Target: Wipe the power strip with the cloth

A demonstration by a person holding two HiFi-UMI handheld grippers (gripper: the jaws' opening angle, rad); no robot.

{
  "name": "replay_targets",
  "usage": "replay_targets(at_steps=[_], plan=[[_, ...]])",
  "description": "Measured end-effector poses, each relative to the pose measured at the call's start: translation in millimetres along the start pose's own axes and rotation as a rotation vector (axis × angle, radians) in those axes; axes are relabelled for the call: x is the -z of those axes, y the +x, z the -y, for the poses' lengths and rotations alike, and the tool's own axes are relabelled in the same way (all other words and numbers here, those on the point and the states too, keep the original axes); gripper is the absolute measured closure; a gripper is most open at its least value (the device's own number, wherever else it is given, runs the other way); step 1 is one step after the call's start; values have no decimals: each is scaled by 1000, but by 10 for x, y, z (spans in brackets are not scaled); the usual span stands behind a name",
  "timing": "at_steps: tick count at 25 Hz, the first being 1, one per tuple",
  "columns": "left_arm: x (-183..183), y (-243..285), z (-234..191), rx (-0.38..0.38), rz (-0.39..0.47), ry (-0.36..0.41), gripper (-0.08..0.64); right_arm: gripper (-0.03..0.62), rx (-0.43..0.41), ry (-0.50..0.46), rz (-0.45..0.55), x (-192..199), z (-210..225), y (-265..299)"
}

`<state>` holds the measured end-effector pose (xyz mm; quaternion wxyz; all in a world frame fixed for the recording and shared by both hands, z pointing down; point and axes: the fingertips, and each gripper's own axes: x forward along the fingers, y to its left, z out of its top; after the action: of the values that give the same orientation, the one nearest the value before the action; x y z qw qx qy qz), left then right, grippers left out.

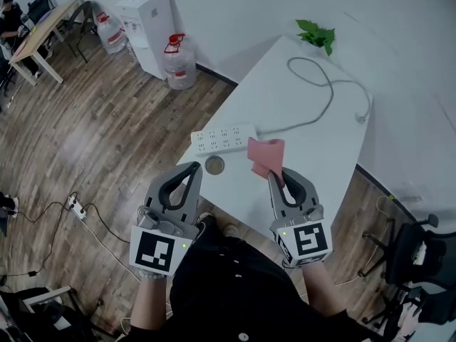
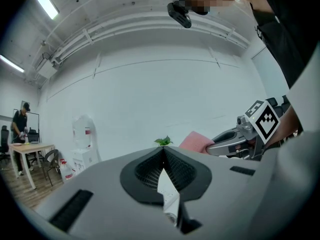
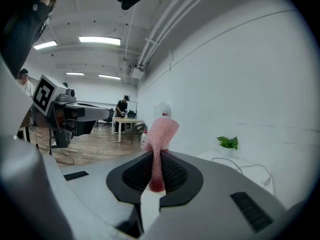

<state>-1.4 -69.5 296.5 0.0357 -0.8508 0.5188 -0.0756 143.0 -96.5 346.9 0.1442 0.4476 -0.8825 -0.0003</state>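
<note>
The white power strip lies on the white table near its front left edge, its grey cable looping toward the back. My right gripper is shut on the pink cloth, which stands up from the jaw tips just right of the strip's near end. In the right gripper view the cloth is pinched between the closed jaws of that gripper. My left gripper is shut and empty, raised in front of the strip. Part of the strip shows below the left gripper's jaws.
A small green plant sits at the table's far corner. A round metal grommet lies in the tabletop just before the strip. Water bottles and a dispenser stand on the wooden floor to the left. An office chair is at the right.
</note>
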Motion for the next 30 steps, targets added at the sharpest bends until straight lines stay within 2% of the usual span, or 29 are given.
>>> replay_targets(at_steps=[12,19,30], plan=[[27,284,-358,30,-8,-7,546,541,32,5,-11,-121,99,390],[74,367,-492,37,-17,0,546,541,21,-5,-19,-157,100,607],[274,256,-833,-30,-55,-26,546,541,-53,-2,-53,-98,-100,1051]])
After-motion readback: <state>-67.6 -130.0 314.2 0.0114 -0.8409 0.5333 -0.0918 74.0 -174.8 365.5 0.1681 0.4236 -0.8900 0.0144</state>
